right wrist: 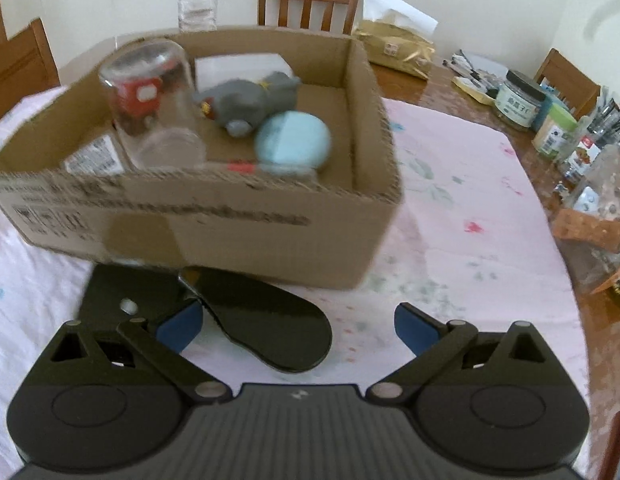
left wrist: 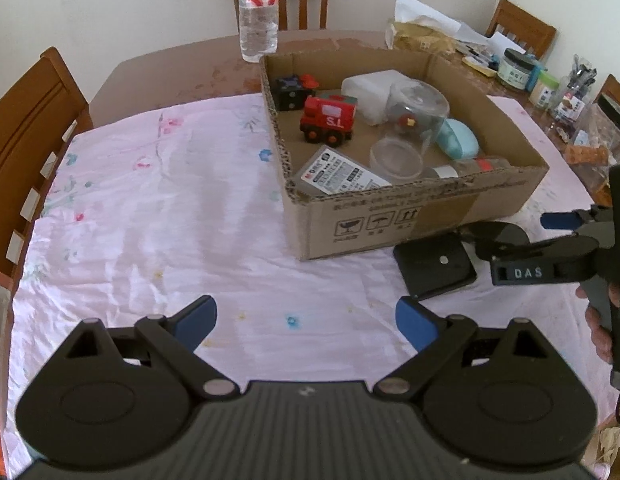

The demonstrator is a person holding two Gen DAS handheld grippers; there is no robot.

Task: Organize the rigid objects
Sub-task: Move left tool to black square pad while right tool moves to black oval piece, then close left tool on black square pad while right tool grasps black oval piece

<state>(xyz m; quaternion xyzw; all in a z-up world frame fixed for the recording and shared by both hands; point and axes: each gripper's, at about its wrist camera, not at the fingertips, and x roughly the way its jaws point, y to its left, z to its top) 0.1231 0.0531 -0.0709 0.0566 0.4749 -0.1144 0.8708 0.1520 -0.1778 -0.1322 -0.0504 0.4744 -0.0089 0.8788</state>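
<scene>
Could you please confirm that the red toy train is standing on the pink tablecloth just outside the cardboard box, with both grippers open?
Not quite: the red toy train stands inside the cardboard box, not on the pink tablecloth outside it, as the left wrist view shows. The rest holds: the left gripper and the right gripper are both open.

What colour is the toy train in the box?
Red, with black wheels; the toy train shows best in the left wrist view.
</scene>
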